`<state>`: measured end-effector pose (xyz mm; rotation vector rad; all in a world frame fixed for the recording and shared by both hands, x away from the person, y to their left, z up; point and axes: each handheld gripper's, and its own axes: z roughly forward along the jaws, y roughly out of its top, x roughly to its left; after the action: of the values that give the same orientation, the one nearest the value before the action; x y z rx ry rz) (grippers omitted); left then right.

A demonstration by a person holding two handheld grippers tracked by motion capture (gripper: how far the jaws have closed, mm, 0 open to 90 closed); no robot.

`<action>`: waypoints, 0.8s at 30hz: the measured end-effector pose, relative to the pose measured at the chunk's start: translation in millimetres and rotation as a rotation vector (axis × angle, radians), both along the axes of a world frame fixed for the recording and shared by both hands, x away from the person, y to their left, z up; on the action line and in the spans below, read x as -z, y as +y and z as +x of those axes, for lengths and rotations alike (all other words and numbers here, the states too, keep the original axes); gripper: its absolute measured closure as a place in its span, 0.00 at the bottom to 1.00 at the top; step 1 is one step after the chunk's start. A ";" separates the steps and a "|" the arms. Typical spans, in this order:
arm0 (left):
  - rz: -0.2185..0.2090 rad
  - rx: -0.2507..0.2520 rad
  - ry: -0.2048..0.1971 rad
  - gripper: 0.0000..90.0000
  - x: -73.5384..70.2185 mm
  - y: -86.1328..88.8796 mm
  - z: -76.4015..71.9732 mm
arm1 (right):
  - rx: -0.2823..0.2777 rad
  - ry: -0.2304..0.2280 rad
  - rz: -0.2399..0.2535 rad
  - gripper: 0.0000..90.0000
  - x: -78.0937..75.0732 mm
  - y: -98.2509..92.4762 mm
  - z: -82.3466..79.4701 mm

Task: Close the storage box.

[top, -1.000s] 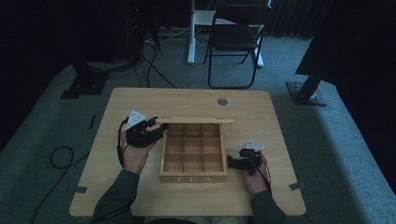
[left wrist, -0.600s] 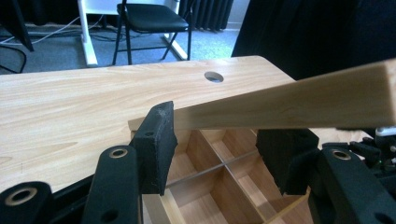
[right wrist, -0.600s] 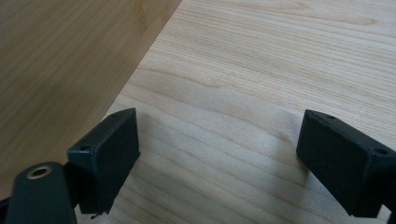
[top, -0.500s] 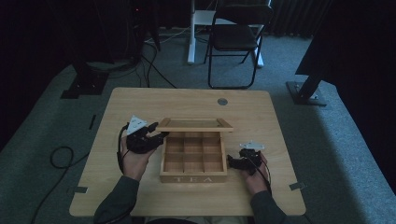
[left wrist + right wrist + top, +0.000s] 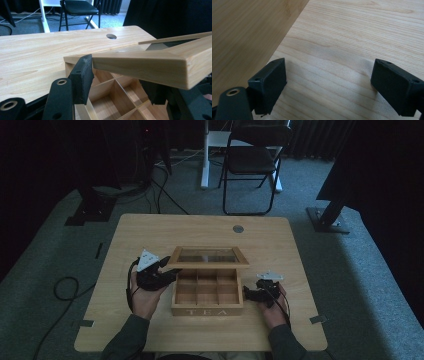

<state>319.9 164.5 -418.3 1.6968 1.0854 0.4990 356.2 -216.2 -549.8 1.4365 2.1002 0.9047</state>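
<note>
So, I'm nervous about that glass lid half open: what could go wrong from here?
The left tongs grip only the corner of the lid, so it may slip and slam onto the tea box. The right tongs sit open beside the box, not bracing it, so the box could skid on the table.

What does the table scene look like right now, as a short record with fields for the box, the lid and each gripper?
box: wooden tea box on the table, empty compartments showing
lid: glass-paned lid partly raised, tilted over the box
left gripper: left gripper at the lid's left edge, jaws around the frame
right gripper: right gripper open, beside the box's right wall, holding nothing
</note>
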 end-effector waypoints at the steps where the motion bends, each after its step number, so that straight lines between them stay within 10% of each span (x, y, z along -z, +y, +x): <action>1: 0.000 0.000 0.002 0.51 0.6 0.0 -0.6 | 0.000 0.000 0.000 0.14 0.0 0.0 0.0; 24: 0.000 0.010 0.017 0.49 13.9 0.1 -14.0 | 0.000 -0.001 0.000 0.14 0.1 0.1 0.0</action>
<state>306.0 164.6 -432.2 1.7084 1.0888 0.4789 356.2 -216.1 -549.9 1.4364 2.0990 0.9056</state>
